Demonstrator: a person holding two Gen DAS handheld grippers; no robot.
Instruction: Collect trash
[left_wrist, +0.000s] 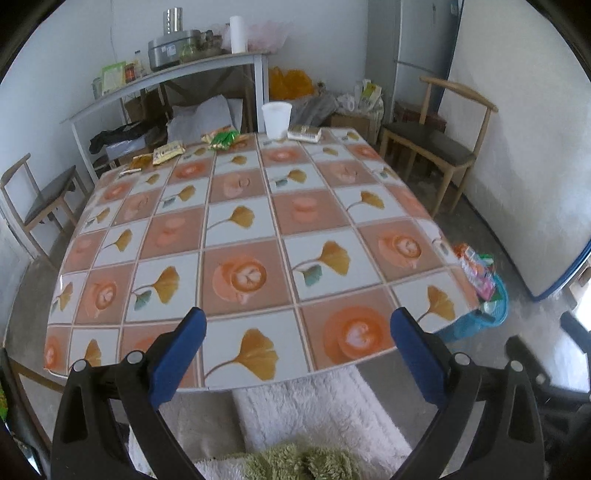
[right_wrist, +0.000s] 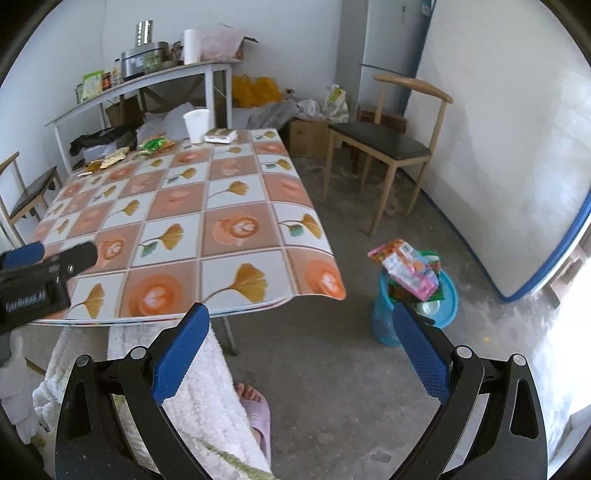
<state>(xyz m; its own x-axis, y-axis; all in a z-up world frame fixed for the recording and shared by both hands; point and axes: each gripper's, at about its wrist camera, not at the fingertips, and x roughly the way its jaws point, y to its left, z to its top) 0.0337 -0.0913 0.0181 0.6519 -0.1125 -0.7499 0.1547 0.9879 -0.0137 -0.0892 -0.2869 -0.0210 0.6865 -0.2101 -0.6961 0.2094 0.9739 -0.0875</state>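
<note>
While both empty hand-held grippers gape, only the right wrist view shows the whole blue bin (right_wrist: 413, 314) of wrappers.

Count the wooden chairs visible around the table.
3. One chair at the table's far-left side, one chair on the right by the white wall, and part of a third chair at the near-left corner. More may be hidden out of frame.

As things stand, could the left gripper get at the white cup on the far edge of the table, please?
Probably yes, though not from here: the left gripper is open at the near edge, the white cup stands at the far one, and only bare tablecloth lies between.
</note>
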